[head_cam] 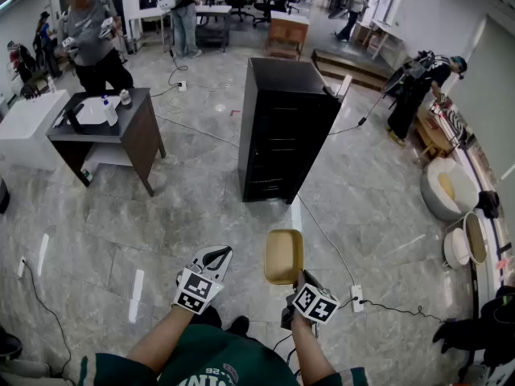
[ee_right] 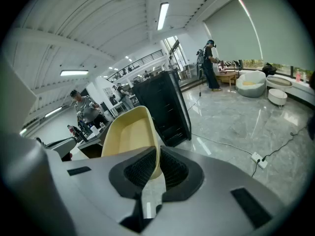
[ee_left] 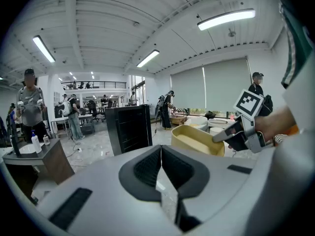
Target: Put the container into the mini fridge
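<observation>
A tall black mini fridge [head_cam: 286, 127] stands on the marble floor ahead of me; its door looks closed. My right gripper [head_cam: 299, 278] is shut on the near rim of a tan, empty container [head_cam: 284, 256], holding it out above the floor well short of the fridge. In the right gripper view the container [ee_right: 129, 132] rises from the closed jaws of the right gripper [ee_right: 158, 150], with the fridge [ee_right: 162, 107] behind it. My left gripper [head_cam: 212, 257] hangs just left of the container, shut on nothing. The left gripper view shows the left gripper [ee_left: 161, 147], the container [ee_left: 194, 139] and the fridge [ee_left: 129, 127].
A dark wooden table [head_cam: 141, 127] with a white tray and bottles stands left of the fridge, with a person behind it. A cable and power strip [head_cam: 356, 297] lie on the floor at right. Round seats [head_cam: 447, 187] line the right wall.
</observation>
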A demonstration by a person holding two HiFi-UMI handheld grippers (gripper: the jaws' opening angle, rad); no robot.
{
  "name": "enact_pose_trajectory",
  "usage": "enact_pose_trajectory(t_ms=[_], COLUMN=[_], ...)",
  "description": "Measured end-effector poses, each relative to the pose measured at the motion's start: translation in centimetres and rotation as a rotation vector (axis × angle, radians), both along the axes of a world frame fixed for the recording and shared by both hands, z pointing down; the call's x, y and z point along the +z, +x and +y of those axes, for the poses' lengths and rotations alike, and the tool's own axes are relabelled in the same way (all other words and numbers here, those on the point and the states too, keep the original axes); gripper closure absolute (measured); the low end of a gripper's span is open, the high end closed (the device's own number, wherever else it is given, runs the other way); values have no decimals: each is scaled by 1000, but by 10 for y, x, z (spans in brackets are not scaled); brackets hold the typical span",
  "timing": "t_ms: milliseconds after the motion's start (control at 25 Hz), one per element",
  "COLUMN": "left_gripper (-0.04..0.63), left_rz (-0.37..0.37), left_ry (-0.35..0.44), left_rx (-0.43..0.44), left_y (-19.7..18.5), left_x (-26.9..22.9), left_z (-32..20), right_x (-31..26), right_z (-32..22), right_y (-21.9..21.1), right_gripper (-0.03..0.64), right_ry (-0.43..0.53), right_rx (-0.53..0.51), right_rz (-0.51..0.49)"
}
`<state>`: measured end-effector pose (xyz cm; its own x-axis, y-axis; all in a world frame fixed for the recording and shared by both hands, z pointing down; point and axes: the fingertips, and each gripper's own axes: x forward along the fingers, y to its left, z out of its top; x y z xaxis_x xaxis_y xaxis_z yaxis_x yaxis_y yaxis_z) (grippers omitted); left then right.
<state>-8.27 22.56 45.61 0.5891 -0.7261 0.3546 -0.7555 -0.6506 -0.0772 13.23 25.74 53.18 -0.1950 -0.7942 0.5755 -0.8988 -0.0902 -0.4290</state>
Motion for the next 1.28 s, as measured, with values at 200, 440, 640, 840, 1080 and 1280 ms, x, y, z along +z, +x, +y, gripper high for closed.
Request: enact_pose_trajectory(t_ms=[200,440,640,840,1080,1280], left_gripper=[581,581,581,581,581,581], left_rz=[-2,-8,-8,-8,-15,-27], left_ry=[-2,-3,-6,-9,-17,-19], left_rx=[4,11,15,17,30,40], left_y=[6,12,14,19,28,35], left_x=[3,3,4,4,5,4], left_z=[4,7,9,12,15,16], right_x=[5,6,1,3,4,6], right_z=[3,7,9,14,20,24], right_y=[7,10,14,18,23,27], right_gripper=[569,569,569,569,569,569], right_ry=[0,-11,-8,-15,-14,-11], right_rx=[3,-10,-11,-12,-14,-9], right_rz=[-15,-10,12,13,-11,-40])
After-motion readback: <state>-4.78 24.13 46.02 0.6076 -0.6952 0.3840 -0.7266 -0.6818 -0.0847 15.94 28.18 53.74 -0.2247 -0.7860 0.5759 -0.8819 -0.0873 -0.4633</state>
